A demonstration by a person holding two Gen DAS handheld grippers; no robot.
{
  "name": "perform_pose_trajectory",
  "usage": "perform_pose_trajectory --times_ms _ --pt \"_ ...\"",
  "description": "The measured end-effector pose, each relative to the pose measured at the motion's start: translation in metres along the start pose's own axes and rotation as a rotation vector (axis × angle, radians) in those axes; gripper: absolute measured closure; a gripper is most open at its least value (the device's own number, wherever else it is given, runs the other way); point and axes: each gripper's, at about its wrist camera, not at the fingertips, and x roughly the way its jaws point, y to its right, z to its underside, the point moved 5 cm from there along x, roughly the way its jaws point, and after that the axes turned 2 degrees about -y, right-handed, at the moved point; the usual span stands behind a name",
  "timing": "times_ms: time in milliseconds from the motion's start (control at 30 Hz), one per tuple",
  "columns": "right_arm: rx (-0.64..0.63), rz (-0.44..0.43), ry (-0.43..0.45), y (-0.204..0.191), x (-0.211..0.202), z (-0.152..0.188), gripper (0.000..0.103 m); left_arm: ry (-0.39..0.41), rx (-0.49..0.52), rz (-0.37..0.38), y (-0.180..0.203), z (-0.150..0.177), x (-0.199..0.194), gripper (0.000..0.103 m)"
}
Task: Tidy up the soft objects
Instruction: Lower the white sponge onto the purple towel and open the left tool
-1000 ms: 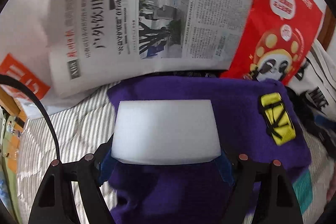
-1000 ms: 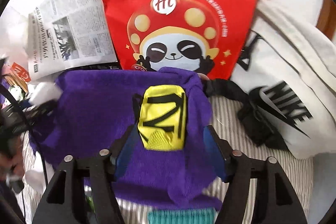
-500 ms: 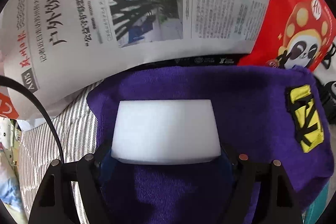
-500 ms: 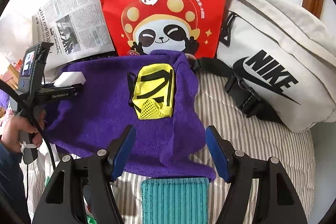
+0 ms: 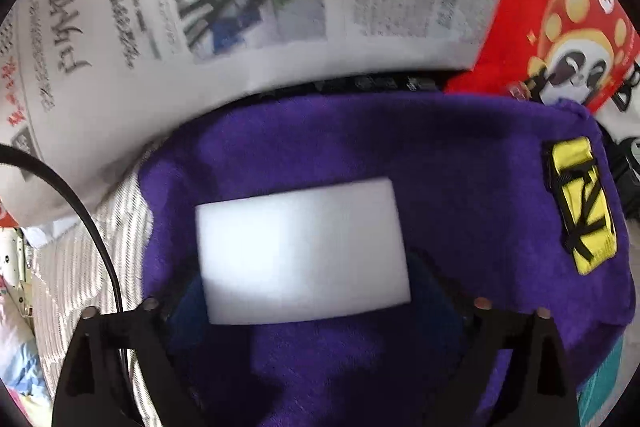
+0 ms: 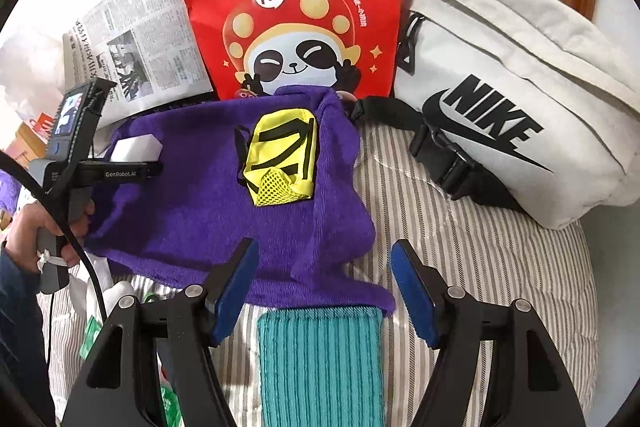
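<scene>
Two hand-held grippers are working over a striped bedsheet (image 6: 460, 259). The left hand-held gripper (image 5: 308, 291) is hovering over a purple towel (image 5: 460, 187), its jaws having just been opening; they are now standing spread, with a white foam block (image 5: 302, 253) lying between them on the towel and the blue pads standing apart from its ends. In the right wrist view the same block (image 6: 134, 147) is showing just past the left tool, which a hand (image 6: 44, 223) is gripping by its handle. The right hand-held gripper (image 6: 324, 291) is standing spread and pinching nothing, its blue pads framing the near edge of the towel (image 6: 180, 211) and the end of a teal knitted piece (image 6: 320, 359) lying touching that edge. A yellow pouch (image 6: 280, 155) with black straps is resting on the towel. Beyond the towel, a red panda-print bag (image 6: 288, 7) and a newspaper (image 6: 136, 39) are lying side by side; a white waist bag (image 6: 520, 99) is sitting to the right of the red bag.
</scene>
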Motion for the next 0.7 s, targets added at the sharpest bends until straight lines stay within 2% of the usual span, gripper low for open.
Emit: perform_pose_trajectory --times_ms 233,467,633,700 --pt "0.000 0.003 0.015 0.003 -0.021 0.011 0.035 -0.042 -0.017 0.010 0.007 0.024 -0.014 0.004" --pt "0.002 -0.009 0.037 0.002 -0.042 0.027 0.034 0.053 0.015 0.011 0.005 0.066 -0.078 0.004" --pt "-0.009 -0.011 0.040 -0.006 -0.049 0.037 0.034 0.080 -0.020 0.009 -0.022 0.113 -0.101 0.004" --pt "-0.015 -0.012 0.044 -0.010 -0.052 0.041 0.034 0.065 -0.055 -0.001 -0.039 0.131 -0.097 0.004"
